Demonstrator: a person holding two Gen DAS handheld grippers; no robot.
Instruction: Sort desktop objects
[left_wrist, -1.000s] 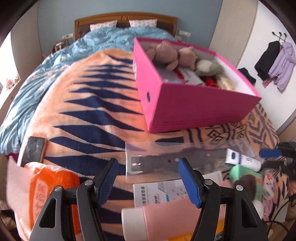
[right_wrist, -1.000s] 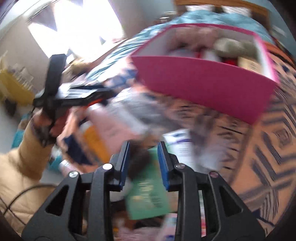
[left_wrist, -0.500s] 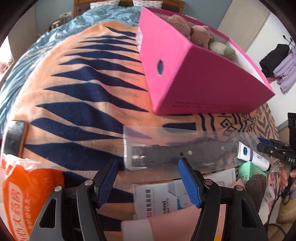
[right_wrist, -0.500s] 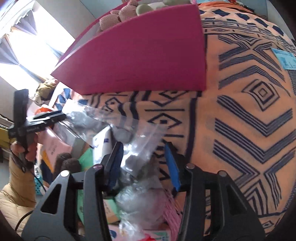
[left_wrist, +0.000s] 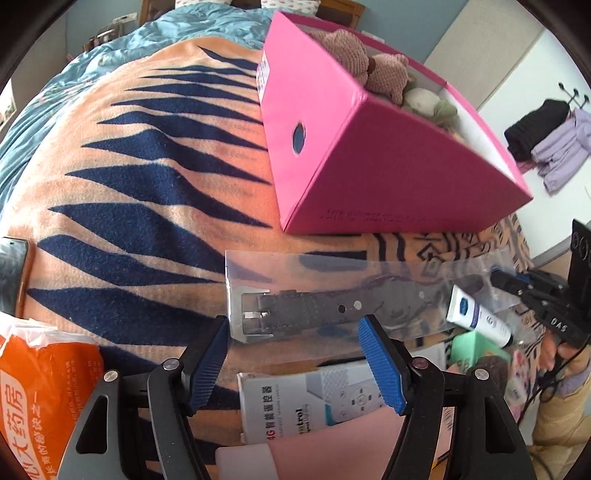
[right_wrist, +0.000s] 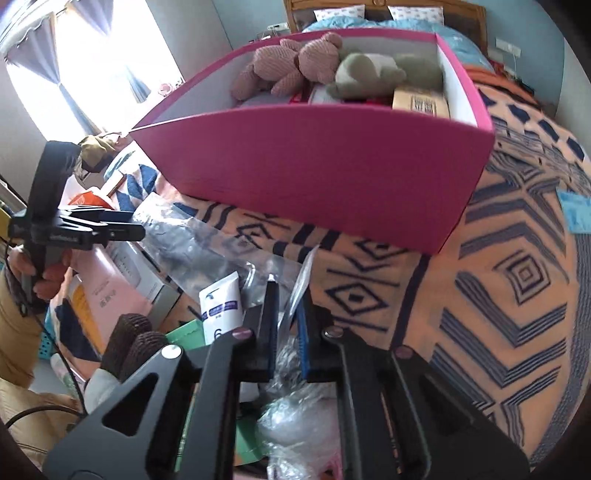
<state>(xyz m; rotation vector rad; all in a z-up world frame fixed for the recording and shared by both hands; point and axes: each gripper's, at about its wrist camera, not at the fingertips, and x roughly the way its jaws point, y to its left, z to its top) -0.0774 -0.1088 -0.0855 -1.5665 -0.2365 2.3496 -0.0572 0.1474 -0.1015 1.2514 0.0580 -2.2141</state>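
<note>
The right gripper (right_wrist: 286, 321) pinched the corner of the clear bagged watch strap (left_wrist: 314, 310) at lower centre. The left gripper (left_wrist: 295, 363) hung open and empty. The limp, slick bag looked likely to sag; gripping the strap itself seemed safer.

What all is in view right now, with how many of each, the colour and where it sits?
Storage box: one, pink, on the blanket behind the clutter.
Plush toys: two pinkish brown and one grey-green, inside the box.
Clear bag: one, transparent with a dark watch strap inside, in front of the box.
Tube: one, white with a blue label, on the bag's right end.
Remote control carton: one, white, nearest the left gripper.
Packet: one, orange, at left.
Blanket: one, orange with navy pattern, under everything.
Left gripper: open, above the carton.
Right gripper: shut on the clear bag's edge.
</note>
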